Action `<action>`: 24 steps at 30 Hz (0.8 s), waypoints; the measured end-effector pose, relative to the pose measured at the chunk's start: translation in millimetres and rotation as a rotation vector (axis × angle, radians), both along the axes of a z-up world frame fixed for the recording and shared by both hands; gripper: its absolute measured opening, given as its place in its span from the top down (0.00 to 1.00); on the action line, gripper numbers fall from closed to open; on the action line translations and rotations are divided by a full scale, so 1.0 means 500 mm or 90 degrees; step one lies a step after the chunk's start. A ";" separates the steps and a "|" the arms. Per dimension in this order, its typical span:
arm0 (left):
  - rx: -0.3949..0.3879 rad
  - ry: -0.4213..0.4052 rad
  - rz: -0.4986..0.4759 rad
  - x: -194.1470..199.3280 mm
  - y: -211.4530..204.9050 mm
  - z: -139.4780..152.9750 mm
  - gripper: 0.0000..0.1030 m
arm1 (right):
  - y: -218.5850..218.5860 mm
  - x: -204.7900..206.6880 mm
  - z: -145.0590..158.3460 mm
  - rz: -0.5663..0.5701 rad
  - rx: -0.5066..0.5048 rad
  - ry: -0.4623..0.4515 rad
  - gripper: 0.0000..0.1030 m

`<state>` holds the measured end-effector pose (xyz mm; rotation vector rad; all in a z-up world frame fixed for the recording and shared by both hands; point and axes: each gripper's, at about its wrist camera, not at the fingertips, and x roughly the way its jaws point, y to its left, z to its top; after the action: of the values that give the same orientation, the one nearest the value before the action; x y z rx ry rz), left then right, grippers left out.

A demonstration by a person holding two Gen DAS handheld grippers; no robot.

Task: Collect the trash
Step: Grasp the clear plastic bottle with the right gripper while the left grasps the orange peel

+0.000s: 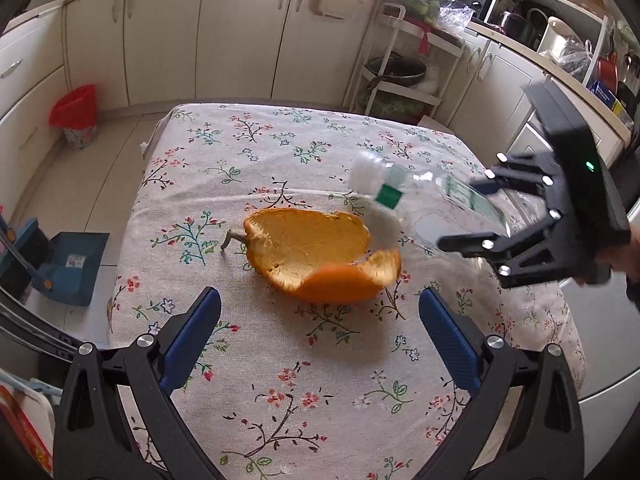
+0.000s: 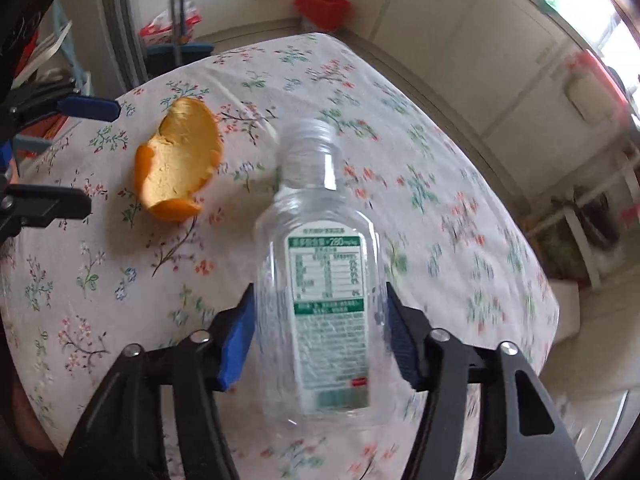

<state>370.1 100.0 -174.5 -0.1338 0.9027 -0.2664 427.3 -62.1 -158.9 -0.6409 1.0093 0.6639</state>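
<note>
A large orange peel (image 1: 316,256) with a stem lies on the floral tablecloth (image 1: 280,380); it also shows in the right wrist view (image 2: 176,172). My left gripper (image 1: 320,340) is open and empty, just short of the peel. My right gripper (image 2: 320,340) is shut on a clear, capless plastic bottle (image 2: 324,280) with a green and white label, held above the table. In the left wrist view the right gripper (image 1: 468,216) and the blurred bottle (image 1: 424,200) are at the right, beyond the peel.
A bin with a red liner (image 1: 78,120) stands on the floor by the cabinets, also in the right wrist view (image 2: 322,10). A blue dustpan and brush (image 1: 60,264) lie left of the table. A white rack (image 1: 396,80) stands behind the table.
</note>
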 end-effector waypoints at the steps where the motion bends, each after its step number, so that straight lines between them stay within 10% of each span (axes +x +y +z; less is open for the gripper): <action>1: -0.004 0.001 0.004 0.000 0.001 0.000 0.07 | -0.013 -0.010 0.002 -0.025 0.009 0.003 0.47; 13: -0.051 0.029 0.084 0.077 0.002 -0.022 0.10 | -0.183 -0.205 0.019 -0.275 0.239 0.054 0.48; 24: -0.070 0.029 0.102 0.112 0.007 -0.061 0.87 | -0.241 -0.248 0.003 -0.357 0.306 0.059 0.48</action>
<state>426.2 103.4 -204.9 -0.3137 0.9177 -0.1641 303.2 -182.7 -157.4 0.1011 1.0056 0.4123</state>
